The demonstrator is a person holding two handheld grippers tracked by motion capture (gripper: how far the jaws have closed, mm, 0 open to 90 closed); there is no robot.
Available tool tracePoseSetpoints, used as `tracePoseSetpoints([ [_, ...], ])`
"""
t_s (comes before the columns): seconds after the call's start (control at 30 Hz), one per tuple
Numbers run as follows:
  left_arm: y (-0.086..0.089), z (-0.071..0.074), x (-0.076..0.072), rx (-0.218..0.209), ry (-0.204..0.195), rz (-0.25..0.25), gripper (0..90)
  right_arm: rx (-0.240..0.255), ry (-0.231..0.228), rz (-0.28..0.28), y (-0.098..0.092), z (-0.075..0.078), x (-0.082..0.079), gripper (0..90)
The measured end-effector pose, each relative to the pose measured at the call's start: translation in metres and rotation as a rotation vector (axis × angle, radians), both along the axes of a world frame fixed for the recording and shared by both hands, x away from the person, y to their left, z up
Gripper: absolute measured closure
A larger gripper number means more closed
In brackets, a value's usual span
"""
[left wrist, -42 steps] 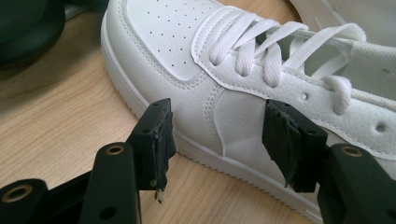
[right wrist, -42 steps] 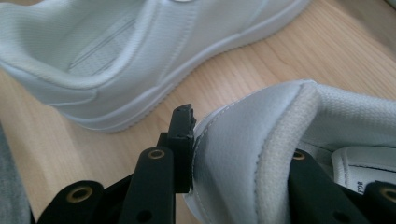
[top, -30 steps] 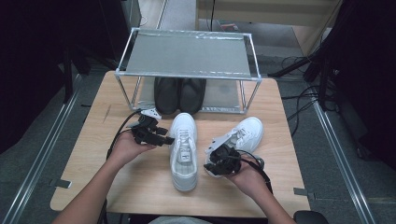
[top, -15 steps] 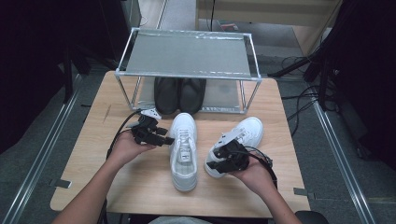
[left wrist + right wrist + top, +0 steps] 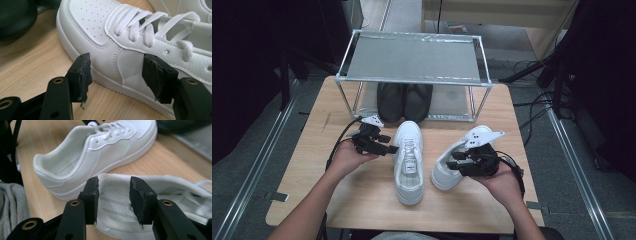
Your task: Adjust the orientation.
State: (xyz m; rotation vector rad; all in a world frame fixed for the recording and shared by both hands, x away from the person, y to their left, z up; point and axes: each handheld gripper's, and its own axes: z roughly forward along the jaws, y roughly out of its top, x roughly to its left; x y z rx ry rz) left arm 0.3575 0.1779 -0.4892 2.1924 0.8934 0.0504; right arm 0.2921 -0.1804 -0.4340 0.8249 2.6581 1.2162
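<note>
Bright, even overhead light; dark surroundings (close views blur at edges).

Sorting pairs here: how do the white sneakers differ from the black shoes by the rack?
The two white sneakers lie on the open table, apart and splayed; the black shoes sit together under the metal rack. A gripper is at each white sneaker, none at the black shoes. Both are pairs on the wooden table.

overhead camera facing forward-down, two close tong cameras, all sharing the middle white shoe (image 5: 408,162)
</note>
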Motion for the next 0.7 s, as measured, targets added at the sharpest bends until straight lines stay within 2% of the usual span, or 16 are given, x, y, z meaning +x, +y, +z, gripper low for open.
tracePoseSetpoints([
  [0.4, -0.001, 0.0, 0.003, -0.009, -0.022, -0.003, 39.9, 0.02, -0.043, -0.111, -0.029, 0.0, 0.006, 60.1],
  [0.7, -0.004, 0.0, 0.006, -0.013, -0.032, -0.015, 39.9, 0.029, -0.032, -0.193, -0.052, -0.012, 0.014, 58.1],
])
